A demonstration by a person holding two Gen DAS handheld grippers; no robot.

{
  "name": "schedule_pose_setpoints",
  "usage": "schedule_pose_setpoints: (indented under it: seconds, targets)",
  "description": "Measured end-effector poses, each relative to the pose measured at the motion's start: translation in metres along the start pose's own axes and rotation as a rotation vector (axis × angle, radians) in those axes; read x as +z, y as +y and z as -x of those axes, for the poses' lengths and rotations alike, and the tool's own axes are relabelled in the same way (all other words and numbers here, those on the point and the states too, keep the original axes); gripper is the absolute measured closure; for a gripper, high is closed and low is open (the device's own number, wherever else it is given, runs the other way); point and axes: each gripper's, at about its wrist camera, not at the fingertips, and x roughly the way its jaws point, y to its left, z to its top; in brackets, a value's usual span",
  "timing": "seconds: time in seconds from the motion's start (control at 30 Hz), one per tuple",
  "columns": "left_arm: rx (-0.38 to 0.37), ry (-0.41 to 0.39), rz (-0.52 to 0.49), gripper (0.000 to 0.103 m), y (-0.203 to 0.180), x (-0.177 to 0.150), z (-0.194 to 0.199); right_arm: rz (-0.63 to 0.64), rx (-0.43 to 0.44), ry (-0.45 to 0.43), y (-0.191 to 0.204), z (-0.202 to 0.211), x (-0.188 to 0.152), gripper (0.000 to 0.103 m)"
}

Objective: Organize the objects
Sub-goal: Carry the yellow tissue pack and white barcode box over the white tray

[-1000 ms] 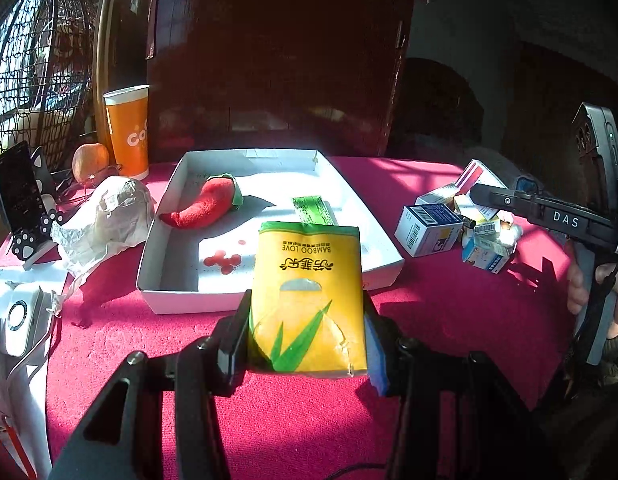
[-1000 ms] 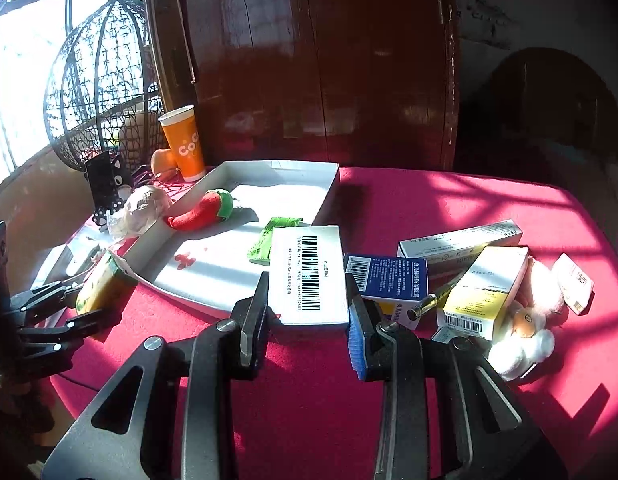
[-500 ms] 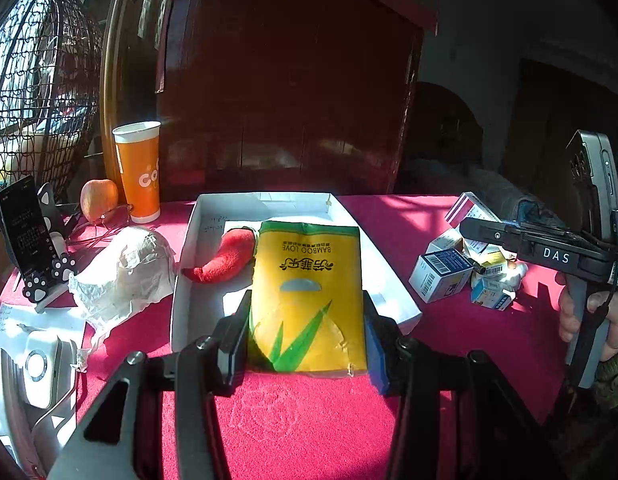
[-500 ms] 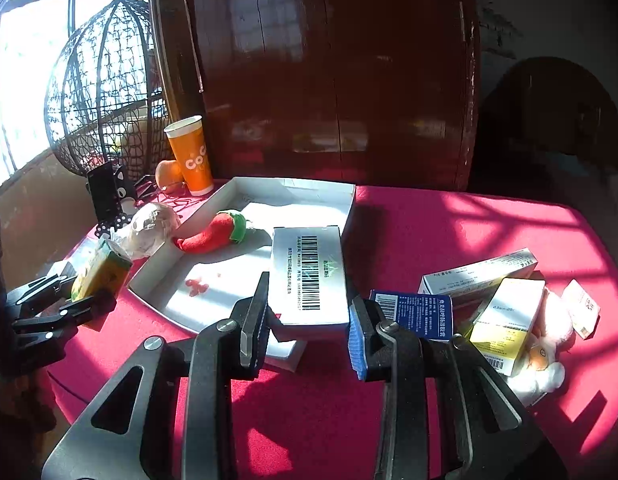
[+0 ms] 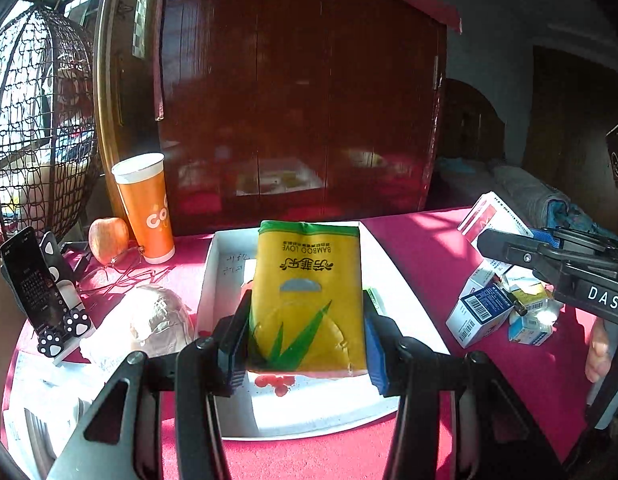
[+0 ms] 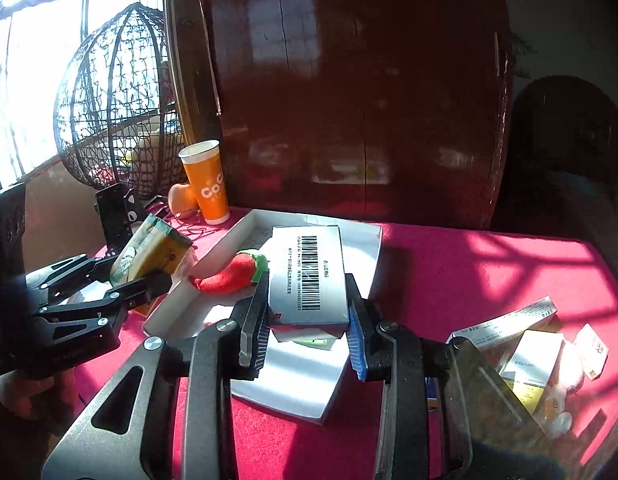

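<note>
Left wrist view: my left gripper (image 5: 305,336) is clamped on the yellow tissue pack (image 5: 307,296), pads squeezing its lower sides, pack held up over the white tray (image 5: 213,280). Right wrist view: my right gripper (image 6: 307,330) is clenched on the white barcode box (image 6: 307,276), also carried above the tray, with the red plush chili (image 6: 229,276) lying inside just left of it.

Risks, as I judge them: the tissue pack is soft, so the pads bite only the bottom part and it could sag or slide out if I tilt further. The box is slick cardboard gripped near one end; it could pivot in the pads. Both loads head for the same tray, and the two grippers sit near each other, so a collision over the tray is possible. Dropping the box could land it on the chili or the green packet (image 6: 313,342) under it, leaving it tilted. The tray is light and could shove across the red tablecloth (image 6: 469,264) if I bump its rim. The orange cup (image 5: 143,208) and the pile of small boxes (image 5: 485,312) stand near enough to get knocked.
</note>
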Motion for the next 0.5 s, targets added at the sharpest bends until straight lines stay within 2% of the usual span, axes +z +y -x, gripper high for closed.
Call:
schedule_pose_setpoints:
  seconds: [0.3, 0.5]
  targets:
    - [0.057, 0.053, 0.035, 0.055, 0.000, 0.009, -0.040, -0.041, 0.012, 0.029, -0.003, -0.022, 0.014, 0.071]
    - [0.077, 0.110, 0.077, 0.055, 0.003, 0.011, -0.074, -0.076, 0.025, 0.084, -0.005, -0.049, 0.018, 0.071]
